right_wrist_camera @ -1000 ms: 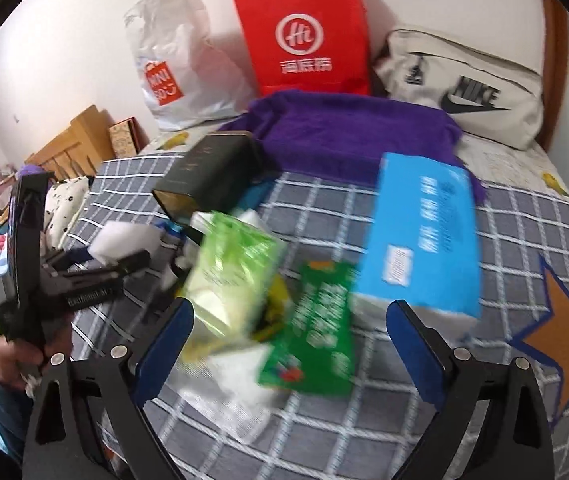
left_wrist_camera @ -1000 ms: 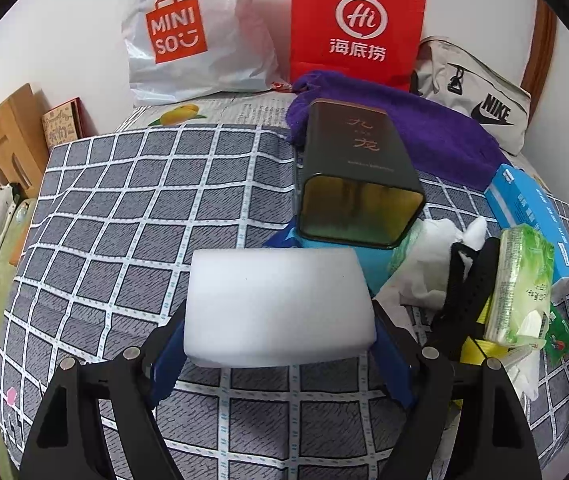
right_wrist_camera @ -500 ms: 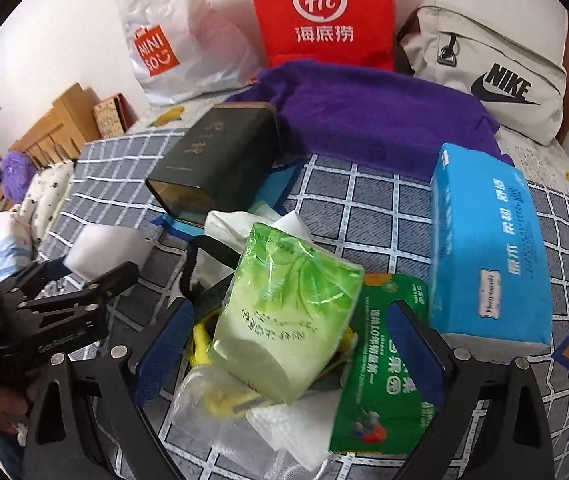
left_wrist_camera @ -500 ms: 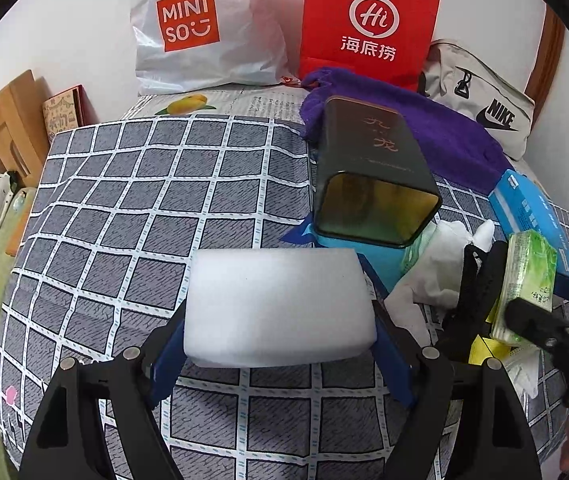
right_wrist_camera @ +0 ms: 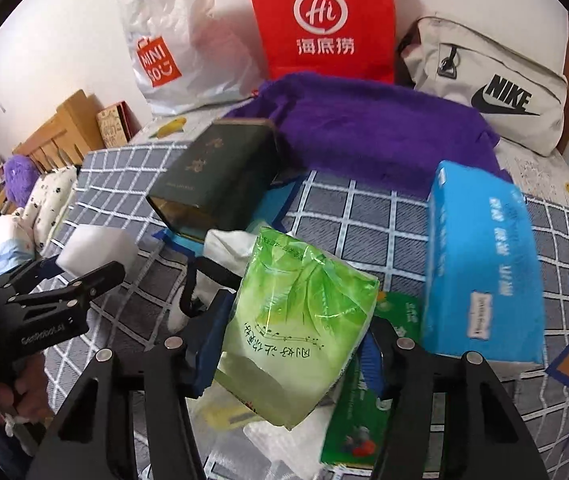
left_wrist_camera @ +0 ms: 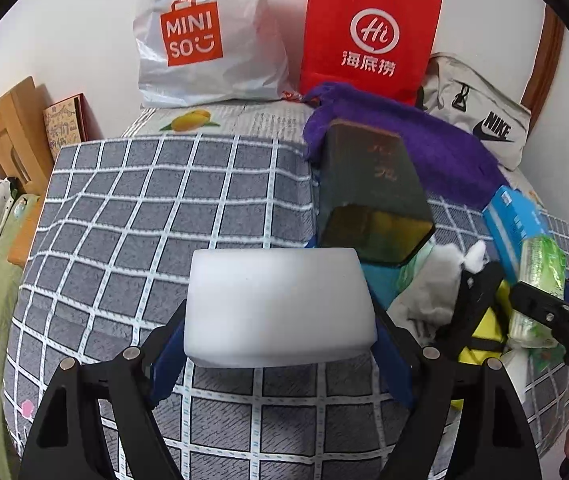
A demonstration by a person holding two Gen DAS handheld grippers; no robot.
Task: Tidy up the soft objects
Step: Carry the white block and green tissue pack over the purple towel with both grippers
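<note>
My left gripper (left_wrist_camera: 280,344) is shut on a white foam sponge block (left_wrist_camera: 280,306) and holds it above the checked grey blanket (left_wrist_camera: 156,216). The sponge also shows in the right wrist view (right_wrist_camera: 98,250), at the left. My right gripper (right_wrist_camera: 290,340) is shut on a green tissue pack (right_wrist_camera: 300,328), its blue pads pressing both sides. That pack also shows at the right edge of the left wrist view (left_wrist_camera: 540,280). A blue tissue box (right_wrist_camera: 484,264) lies to the right of it. A purple fluffy towel (right_wrist_camera: 364,128) lies at the back.
A dark green tin (right_wrist_camera: 220,176) lies on its side in the middle of the pile. White crumpled tissue (left_wrist_camera: 432,280), a green packet (right_wrist_camera: 360,412) and a yellow item (left_wrist_camera: 484,328) lie around it. A Miniso bag (left_wrist_camera: 204,36), a red paper bag (left_wrist_camera: 368,32) and a Nike bag (right_wrist_camera: 496,84) stand by the wall.
My right gripper has moved in on the green tissue pack and shut on it. My left gripper keeps the sponge and has shifted slightly left.
</note>
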